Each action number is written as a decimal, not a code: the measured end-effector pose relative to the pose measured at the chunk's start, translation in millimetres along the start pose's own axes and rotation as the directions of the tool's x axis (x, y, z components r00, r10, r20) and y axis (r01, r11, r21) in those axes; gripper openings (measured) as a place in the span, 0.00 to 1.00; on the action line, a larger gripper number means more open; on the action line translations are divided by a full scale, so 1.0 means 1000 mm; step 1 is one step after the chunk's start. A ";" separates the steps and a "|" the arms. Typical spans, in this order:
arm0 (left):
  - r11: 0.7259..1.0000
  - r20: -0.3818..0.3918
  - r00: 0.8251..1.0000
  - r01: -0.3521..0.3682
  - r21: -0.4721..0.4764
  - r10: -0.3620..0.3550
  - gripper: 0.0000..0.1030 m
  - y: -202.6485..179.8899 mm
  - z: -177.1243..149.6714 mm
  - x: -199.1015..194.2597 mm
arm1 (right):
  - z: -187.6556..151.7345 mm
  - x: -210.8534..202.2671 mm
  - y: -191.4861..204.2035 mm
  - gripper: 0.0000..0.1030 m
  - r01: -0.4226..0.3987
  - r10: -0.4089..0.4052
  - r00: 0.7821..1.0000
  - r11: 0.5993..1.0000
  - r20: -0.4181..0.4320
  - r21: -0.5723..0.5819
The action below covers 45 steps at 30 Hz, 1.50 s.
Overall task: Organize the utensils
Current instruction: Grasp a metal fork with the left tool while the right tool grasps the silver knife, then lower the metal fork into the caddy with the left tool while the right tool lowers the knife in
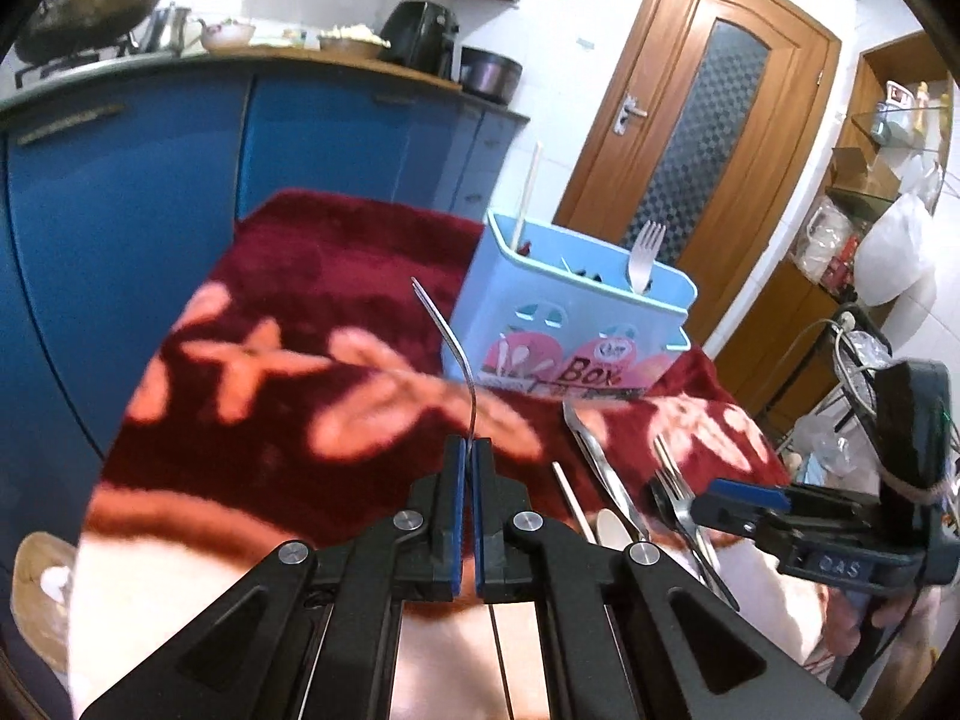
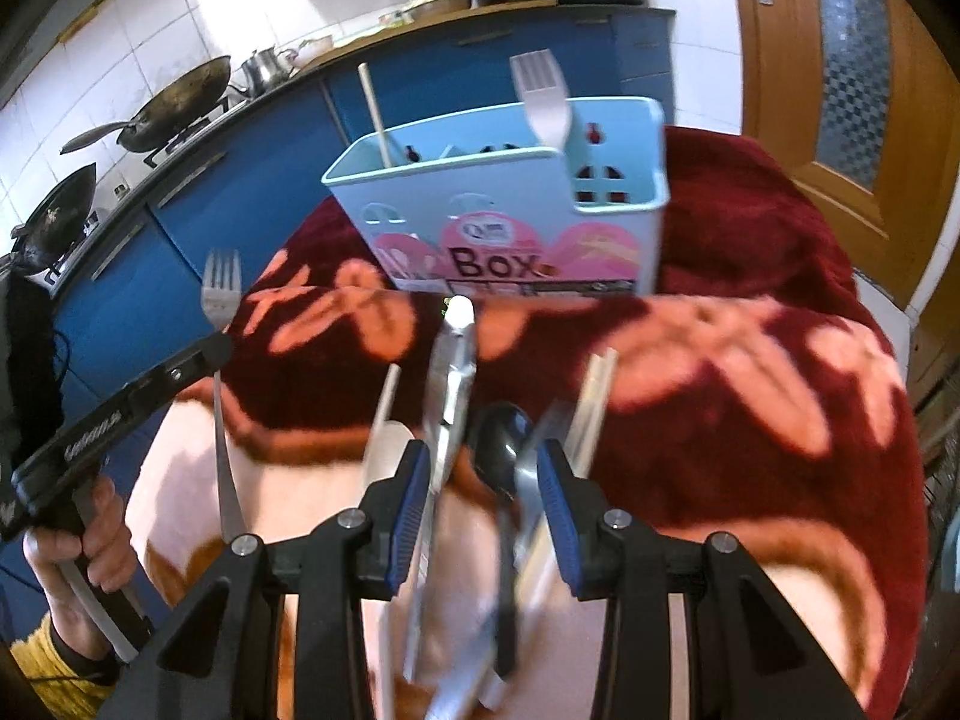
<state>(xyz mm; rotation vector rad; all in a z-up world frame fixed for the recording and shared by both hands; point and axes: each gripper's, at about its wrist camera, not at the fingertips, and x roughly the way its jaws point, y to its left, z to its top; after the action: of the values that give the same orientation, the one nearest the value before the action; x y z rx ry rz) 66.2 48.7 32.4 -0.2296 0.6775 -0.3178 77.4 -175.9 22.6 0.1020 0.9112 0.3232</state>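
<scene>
Left wrist view, taken from near to far, had the left gripper (image 1: 468, 450) with its jaws closed on the handle of a fork (image 1: 447, 348), whose tines rose clear of the red flowered blanket (image 1: 312, 276) spread over the bench. To the right lay the loose utensils (image 1: 618, 492) not yet sorted, among them tongs, a chopstick and another fork, with the right gripper (image 1: 714, 495) reaching in over them. Farther off stood the blue utensil box (image 1: 576, 324), upright, already holding a fork (image 1: 645, 255) and a chopstick (image 1: 528, 192).

From the right wrist view, the right gripper (image 2: 483, 501) hung above the pile with its jaws partly open; a black spoon (image 2: 501, 450) and the tongs (image 2: 453, 384) showed between the pads (image 2: 411, 498), but blur hid whether either was touched.

The step in hand looked like carrying the lifted fork to the box. The next move would call for bringing it over the rim, turning it handle-down, and releasing it into a compartment beside the fork already there, without tipping the box.
</scene>
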 end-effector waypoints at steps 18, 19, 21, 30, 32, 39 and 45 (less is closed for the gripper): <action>1.000 0.080 0.997 -0.019 0.020 0.018 0.01 0.010 0.004 -0.011 | 0.031 0.065 0.011 0.39 0.031 -0.034 0.988 0.999 -0.151 -0.017; 1.000 0.081 0.997 -0.019 0.022 0.017 0.01 0.010 0.004 -0.011 | 0.033 0.066 0.011 0.41 0.032 -0.035 0.987 0.999 -0.156 -0.021; 1.000 0.080 0.997 -0.020 0.023 0.018 0.01 0.010 0.004 -0.009 | 0.033 0.069 0.014 0.41 0.046 -0.052 0.984 0.998 -0.168 -0.040; 1.000 0.076 0.997 -0.004 0.003 0.004 0.01 0.007 0.004 -0.006 | 0.037 0.075 0.025 0.24 0.061 -0.074 0.985 0.994 -0.153 -0.086; 1.000 0.077 0.997 -0.001 0.002 0.001 0.01 0.005 0.003 -0.007 | 0.036 0.071 0.021 0.24 0.035 -0.042 0.990 0.998 -0.132 -0.054; 1.000 0.103 0.995 0.005 0.028 -0.008 0.01 -0.003 0.002 -0.014 | 0.023 0.032 0.004 0.23 -0.077 0.076 0.997 0.996 0.031 0.035; 0.999 0.153 0.988 0.017 0.043 -0.023 0.01 -0.013 0.007 -0.026 | 0.006 -0.014 -0.006 0.23 -0.135 0.121 0.977 0.988 0.176 0.070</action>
<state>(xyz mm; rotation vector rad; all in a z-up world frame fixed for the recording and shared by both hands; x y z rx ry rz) 48.8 46.9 56.4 -0.2191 0.5166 -0.3295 75.7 -186.0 35.1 0.2613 0.7481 0.3903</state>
